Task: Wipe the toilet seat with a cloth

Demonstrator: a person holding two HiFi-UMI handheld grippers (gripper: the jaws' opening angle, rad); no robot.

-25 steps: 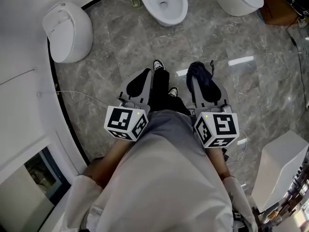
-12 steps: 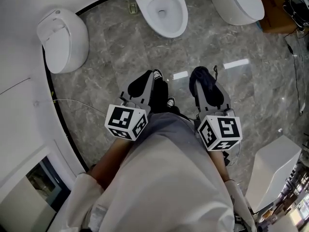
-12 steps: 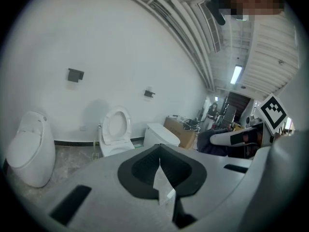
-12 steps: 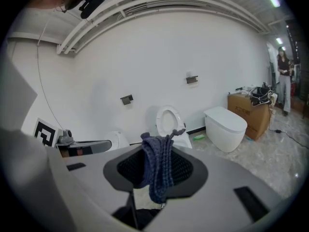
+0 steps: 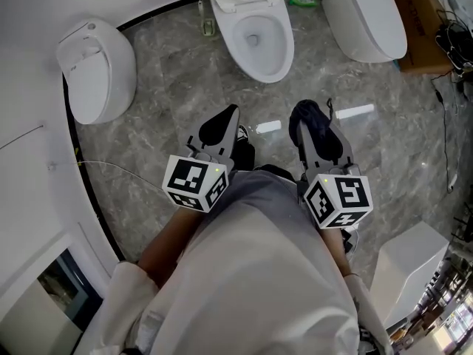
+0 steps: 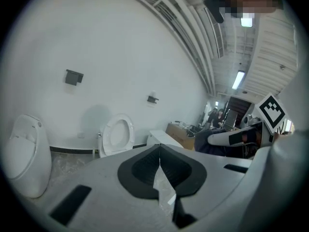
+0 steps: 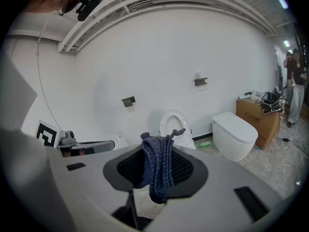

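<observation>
A white toilet [image 5: 255, 32] with its seat and lid raised stands at the top middle of the head view; in the left gripper view the same toilet [image 6: 117, 135] shows against the wall, and in the right gripper view the toilet [image 7: 175, 127] sits behind the jaws. My right gripper [image 5: 309, 117] is shut on a dark blue knitted cloth [image 7: 158, 168], which bunches out of the jaws; the cloth [image 5: 308, 118] covers the tip in the head view. My left gripper [image 5: 230, 111] is shut with nothing in it. Both are held low in front of the person, well short of the toilet.
A closed white toilet [image 5: 366, 17] stands to the right, a cardboard box [image 5: 417, 21] beyond it. Another white fixture [image 5: 96, 69] sits at the left by the curved wall. A white cabinet [image 5: 410, 268] is at lower right. Grey marble floor [image 5: 170, 72] lies between.
The view has moved forward: the open toilet sits lower and larger in the head view. Both grippers stay shut and keep their places in front of the person.
</observation>
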